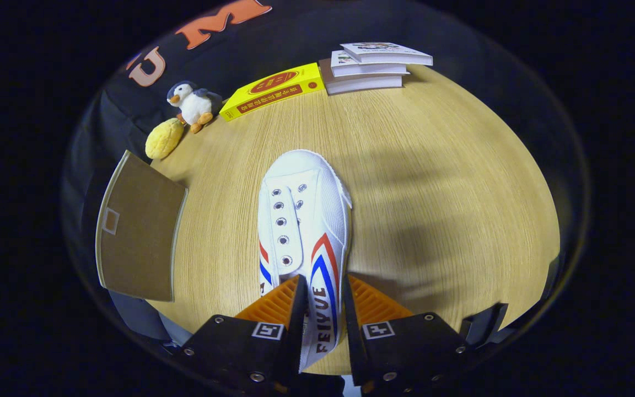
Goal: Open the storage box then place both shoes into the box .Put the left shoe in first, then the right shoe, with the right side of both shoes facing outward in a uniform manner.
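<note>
Fingers [320, 298] were clamped on the shoe [303, 220] wall near the heel; toe hung far ahead, so it could swing or slip.

Work surface: a light wood-grain table [433, 182] with the grain running across its top.

Items on or over it:
- A white shoe [302, 220] with red and blue side stripes, toe pointing away, near the table's middle. Whether its sole rests on the wood cannot be told. The gripper [323, 309] fingers close on its heel wall from both sides.
- A brown storage box [138, 231], lid shut, at the left edge (partly overhanging).
- A yellow plush [164, 139] and a toy penguin [193, 105], touching, beyond the box.
- A yellow book [273, 91] lying flat.
- A stack of three white books [375, 66] just beside it at the far edge.
</note>
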Demonstrator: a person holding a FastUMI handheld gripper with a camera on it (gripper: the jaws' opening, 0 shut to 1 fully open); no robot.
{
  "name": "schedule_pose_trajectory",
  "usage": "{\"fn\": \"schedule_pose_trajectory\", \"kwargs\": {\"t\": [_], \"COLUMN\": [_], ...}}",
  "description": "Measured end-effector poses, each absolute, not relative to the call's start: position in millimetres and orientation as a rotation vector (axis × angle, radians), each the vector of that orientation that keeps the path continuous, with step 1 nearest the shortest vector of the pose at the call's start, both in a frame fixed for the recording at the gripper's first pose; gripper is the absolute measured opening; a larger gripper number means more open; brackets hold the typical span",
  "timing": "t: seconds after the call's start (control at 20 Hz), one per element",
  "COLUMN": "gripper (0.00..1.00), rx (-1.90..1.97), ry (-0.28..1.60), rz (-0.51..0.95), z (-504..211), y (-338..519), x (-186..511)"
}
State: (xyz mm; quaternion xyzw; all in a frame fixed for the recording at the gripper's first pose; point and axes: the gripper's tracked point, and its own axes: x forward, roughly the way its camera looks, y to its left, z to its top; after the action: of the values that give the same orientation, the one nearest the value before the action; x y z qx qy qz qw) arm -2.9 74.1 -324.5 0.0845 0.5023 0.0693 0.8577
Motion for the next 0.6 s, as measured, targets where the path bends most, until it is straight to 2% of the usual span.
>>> {"fn": "schedule_pose_trajectory", "kwargs": {"t": [0.05,0.1,0.15,0.2,0.3,0.35,0.6], "gripper": [0.35,0.25,0.21,0.11,0.03,0.00,0.00], "rx": [0.162,0.162,0.178,0.207,0.227,0.214,0.275], "ry": [1.029,1.011,1.002,1.000,0.971,0.959,0.920], "rz": [0.138,0.128,0.115,0.099,0.078,0.071,0.054], "z": [-325,-323,-323,-323,-319,-316,-299], "y": [72,71,70,70,70,69,83], "x": [-1,-1,0,0,2,1,-1]}}
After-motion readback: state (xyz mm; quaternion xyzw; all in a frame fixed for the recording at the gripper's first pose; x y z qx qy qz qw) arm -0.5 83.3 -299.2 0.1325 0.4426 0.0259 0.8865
